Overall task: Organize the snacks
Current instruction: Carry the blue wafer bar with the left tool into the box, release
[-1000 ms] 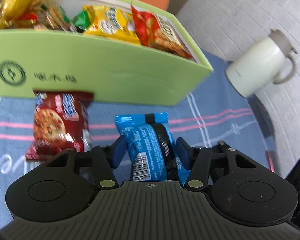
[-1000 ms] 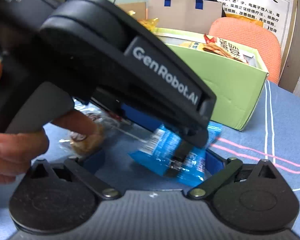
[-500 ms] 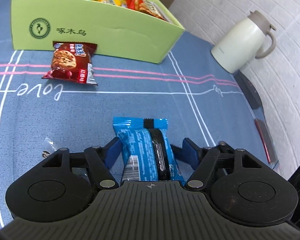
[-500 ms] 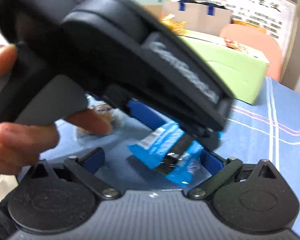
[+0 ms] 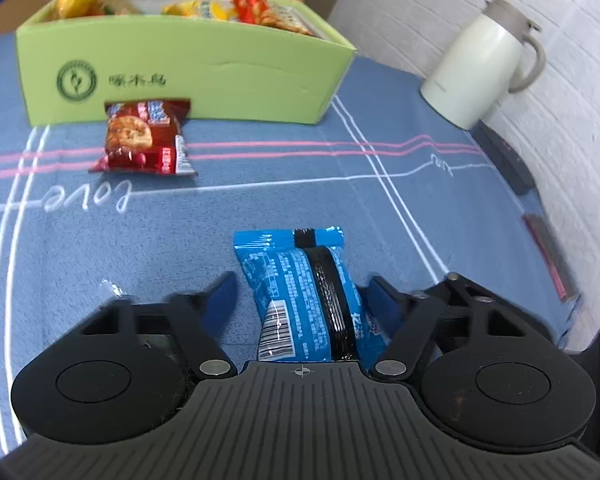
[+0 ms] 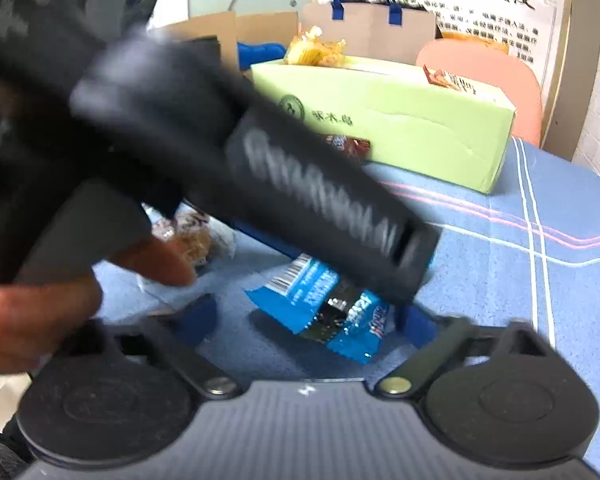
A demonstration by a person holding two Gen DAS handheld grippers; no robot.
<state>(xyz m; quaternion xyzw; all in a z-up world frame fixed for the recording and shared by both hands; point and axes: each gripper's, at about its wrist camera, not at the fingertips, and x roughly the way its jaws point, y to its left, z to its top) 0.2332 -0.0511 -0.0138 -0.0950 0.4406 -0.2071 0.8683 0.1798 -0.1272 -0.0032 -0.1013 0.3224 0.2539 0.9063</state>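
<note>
A blue cookie packet [image 5: 304,300] lies on the blue tablecloth between the fingers of my left gripper [image 5: 300,296], which is open; a gap shows at its left finger, the right one is close to the packet. The packet also shows in the right wrist view [image 6: 328,308], between the open fingers of my right gripper [image 6: 312,320], with the left gripper's body above it. A green snack box [image 5: 188,76] holding several packets stands at the far side. A red cookie packet [image 5: 142,140] lies in front of the box.
A cream thermos jug [image 5: 484,68] stands at the far right by the wall. A clear-wrapped pastry [image 6: 192,240] lies left of the blue packet. A paper bag [image 6: 364,28] and an orange chair [image 6: 496,80] stand behind the box.
The left gripper pulled back from the green box, then came a little closer and opened wider around the blue packet. The right gripper stayed open and shifted slightly.
</note>
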